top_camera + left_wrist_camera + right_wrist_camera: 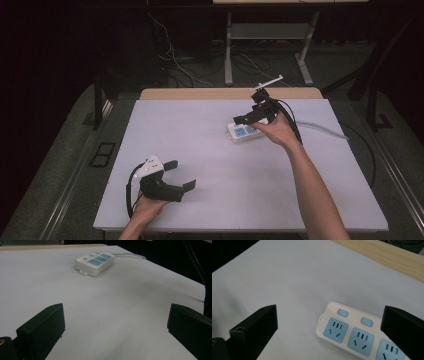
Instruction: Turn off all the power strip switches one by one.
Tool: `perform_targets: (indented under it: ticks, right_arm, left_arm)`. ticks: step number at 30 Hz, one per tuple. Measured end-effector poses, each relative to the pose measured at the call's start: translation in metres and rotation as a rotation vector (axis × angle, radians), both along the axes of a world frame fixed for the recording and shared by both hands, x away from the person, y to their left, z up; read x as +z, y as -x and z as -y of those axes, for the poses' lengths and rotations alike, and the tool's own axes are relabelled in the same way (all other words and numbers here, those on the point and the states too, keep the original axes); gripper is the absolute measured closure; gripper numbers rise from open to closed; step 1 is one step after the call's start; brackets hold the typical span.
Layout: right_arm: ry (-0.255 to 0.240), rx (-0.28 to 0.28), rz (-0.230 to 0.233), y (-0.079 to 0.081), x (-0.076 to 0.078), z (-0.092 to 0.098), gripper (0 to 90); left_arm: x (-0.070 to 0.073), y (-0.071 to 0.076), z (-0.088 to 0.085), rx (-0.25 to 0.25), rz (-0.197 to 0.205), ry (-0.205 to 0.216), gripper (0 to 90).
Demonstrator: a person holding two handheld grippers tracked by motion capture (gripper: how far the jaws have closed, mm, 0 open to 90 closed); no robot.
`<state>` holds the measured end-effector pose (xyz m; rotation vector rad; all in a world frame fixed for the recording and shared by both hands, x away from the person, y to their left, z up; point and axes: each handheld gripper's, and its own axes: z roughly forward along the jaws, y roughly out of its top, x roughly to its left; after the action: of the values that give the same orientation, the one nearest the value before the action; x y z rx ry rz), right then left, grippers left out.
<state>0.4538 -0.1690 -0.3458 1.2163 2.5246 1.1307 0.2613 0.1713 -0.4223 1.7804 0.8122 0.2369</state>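
Here the left gripper (180, 175) rests near the table's (200, 150) front edge, jaws wide open and empty. Farther right, the right gripper (250, 119) hangs open over the power strip (352, 332). It could bump and push it. Its own view shows blue sockets clearly.
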Motion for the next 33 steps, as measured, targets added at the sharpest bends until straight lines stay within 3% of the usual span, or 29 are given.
perform_targets:
  ticks: [5,9,15,17,22,33]
  right_arm:
    - [0.013,-0.001,-0.016,-0.002,-0.004,-0.002,18.4]
    - [0.036,-0.006,-0.013,-0.005,-0.007,-0.003,33.5]
    - [-0.006,-0.033,-0.026,-0.01,-0.011,0.0,46.3]
    - [-0.023,-0.03,-0.018,-0.013,-0.013,0.001,55.0]
    - [-0.046,-0.035,-0.025,-0.017,-0.017,0.002,62.5]
    - [-0.144,-0.064,-0.048,-0.03,-0.028,0.01,88.2]
  left_arm:
    - [0.0,0.0,0.0,0.001,0.0,0.002,0.0]
    - [0.0,0.0,0.0,-0.002,-0.003,0.002,0.0]
    - [-0.001,-0.001,-0.001,0.001,-0.004,0.001,0.0]
    - [-0.001,-0.001,-0.001,0.001,-0.003,0.001,0.0]
    - [0.0,-0.001,-0.001,0.002,-0.002,0.002,0.0]
    - [0.0,-0.002,-0.003,0.007,0.004,0.006,0.0]
